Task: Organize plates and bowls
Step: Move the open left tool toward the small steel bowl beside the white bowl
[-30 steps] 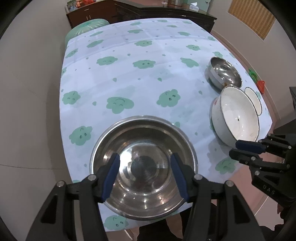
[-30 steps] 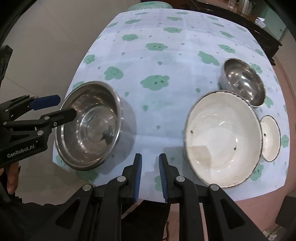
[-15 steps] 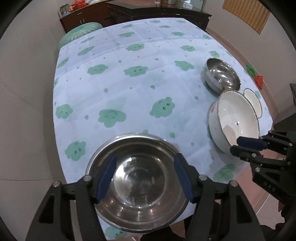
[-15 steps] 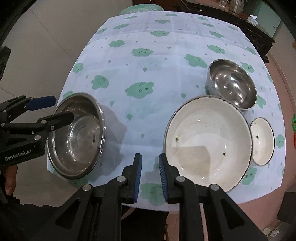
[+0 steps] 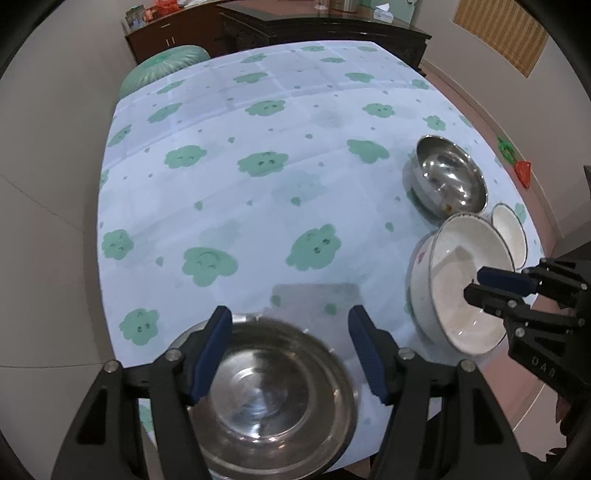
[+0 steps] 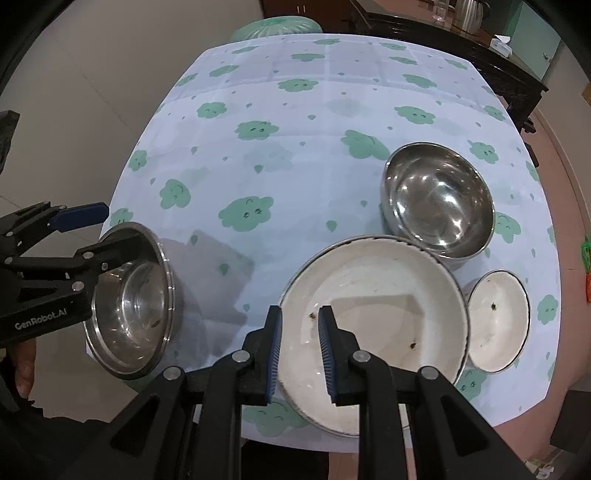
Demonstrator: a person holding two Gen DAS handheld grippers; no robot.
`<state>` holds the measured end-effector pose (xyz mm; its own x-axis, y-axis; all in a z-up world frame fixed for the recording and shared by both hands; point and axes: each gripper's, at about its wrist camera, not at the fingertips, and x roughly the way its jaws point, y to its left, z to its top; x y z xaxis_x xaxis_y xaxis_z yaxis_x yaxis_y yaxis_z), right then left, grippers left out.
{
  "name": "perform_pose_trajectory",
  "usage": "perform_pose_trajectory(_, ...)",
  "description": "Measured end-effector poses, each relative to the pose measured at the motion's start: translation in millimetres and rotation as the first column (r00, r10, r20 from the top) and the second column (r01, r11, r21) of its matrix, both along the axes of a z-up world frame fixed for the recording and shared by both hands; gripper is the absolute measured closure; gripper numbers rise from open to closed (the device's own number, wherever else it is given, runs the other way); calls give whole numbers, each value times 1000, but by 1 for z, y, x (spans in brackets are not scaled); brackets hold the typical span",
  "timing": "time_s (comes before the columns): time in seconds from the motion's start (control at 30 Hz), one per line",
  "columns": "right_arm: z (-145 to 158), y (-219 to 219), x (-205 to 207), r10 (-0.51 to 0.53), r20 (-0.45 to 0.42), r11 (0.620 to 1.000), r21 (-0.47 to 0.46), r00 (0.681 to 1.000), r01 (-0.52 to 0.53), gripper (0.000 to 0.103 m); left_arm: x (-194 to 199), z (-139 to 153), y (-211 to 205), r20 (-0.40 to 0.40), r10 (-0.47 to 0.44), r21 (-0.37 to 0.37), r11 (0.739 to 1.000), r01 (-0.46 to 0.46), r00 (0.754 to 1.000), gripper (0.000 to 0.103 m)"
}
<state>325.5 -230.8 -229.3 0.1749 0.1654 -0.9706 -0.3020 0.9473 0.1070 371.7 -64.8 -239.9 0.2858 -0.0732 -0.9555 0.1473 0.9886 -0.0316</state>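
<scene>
A wide steel bowl [image 5: 273,398] sits at the table's near left edge, also in the right wrist view [image 6: 133,306]. My left gripper [image 5: 290,350] is open above it, fingers apart over the rim, not touching. A large white bowl [image 6: 373,306] sits at the near right, also in the left wrist view [image 5: 465,284]. My right gripper [image 6: 300,350] is open with a narrow gap, straddling the white bowl's near left rim; it also shows in the left wrist view [image 5: 487,284]. A smaller steel bowl [image 6: 439,199] and a small white dish [image 6: 495,321] lie beyond it.
The table [image 5: 258,110] wears a pale blue cloth with green cloud prints. A green stool [image 5: 162,66] and a dark wooden sideboard [image 5: 325,33] stand beyond the far edge. The near table edge drops off just below both bowls.
Both grippers moved. The left one drew back over the wide steel bowl, still open. The right one shifted right and forward to the white bowl's rim and its fingers spread slightly.
</scene>
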Motion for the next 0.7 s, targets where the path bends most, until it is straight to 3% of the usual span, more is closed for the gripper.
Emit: perform_pose_trajectory(0.7, -6, -103, 54, -51, 4, 998, 31, 999, 51, 80, 66, -9, -107, -37, -46, 36, 998, 48, 998, 36)
